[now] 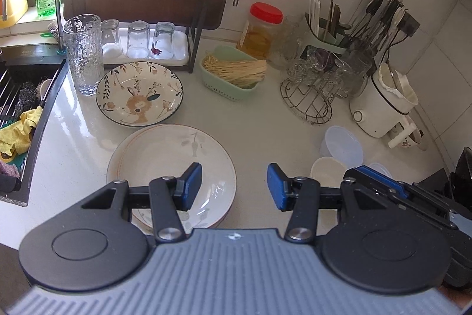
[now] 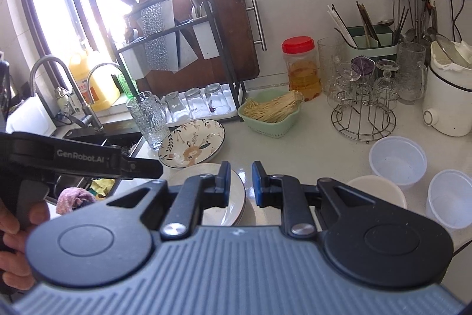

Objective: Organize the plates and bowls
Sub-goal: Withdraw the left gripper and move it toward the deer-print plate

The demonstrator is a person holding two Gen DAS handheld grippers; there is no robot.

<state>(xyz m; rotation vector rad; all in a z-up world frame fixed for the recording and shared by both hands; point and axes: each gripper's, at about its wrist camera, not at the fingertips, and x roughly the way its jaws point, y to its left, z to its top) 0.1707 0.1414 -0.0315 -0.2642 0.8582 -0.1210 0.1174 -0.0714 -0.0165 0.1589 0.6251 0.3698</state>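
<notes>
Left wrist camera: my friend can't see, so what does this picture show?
The open left gripper hovers over a white plate on a pale kitchen counter. Behind it sits a bunny plate beside a tall glass, with plastic bowls to the right.

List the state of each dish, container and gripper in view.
left gripper: open, empty
right gripper: open, narrow gap, empty
white plates: stacked, empty
rabbit dish: upright, empty
clear plastic bowls: upright, empty
red-lidded jar: closed
rack glasses: inverted
</notes>
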